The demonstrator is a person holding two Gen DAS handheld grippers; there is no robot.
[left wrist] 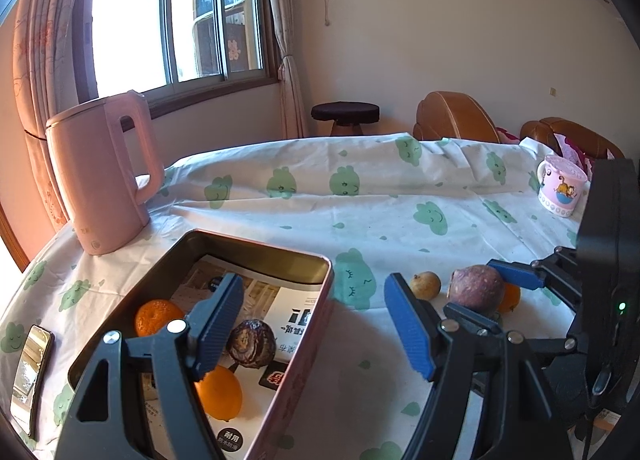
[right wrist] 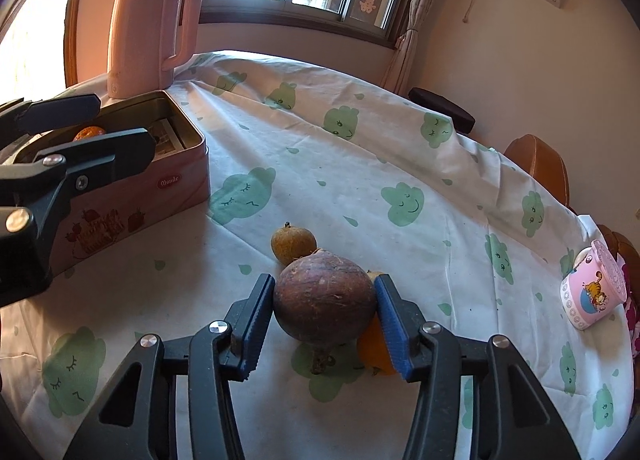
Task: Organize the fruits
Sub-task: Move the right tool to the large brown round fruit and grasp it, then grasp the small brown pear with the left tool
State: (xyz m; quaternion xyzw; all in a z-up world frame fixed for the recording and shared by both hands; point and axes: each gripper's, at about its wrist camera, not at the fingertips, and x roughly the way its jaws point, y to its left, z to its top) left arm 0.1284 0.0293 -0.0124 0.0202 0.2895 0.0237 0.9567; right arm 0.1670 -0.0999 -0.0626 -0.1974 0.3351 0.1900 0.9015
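Six fruits (right wrist: 325, 302), one tin (left wrist: 280, 256)

Metal tin (left wrist: 320, 260) with dull brassy inside and printed paper lining (left wrist: 280, 308), matt wrinkled cloth (left wrist: 360, 200) over surface, smooth matt pink plastic kettle (left wrist: 100, 180), glossy mug (right wrist: 592, 292), rough-skinned purple fruit (right wrist: 324, 300), ribbed blue fingers (right wrist: 386, 312)

table (right wrist: 360, 148), cloud-print cloth | on it: kettle (right wrist: 152, 32); tin (right wrist: 132, 188); mug (right wrist: 592, 288); phone, probably (left wrist: 30, 376); loose fruit (right wrist: 293, 246)
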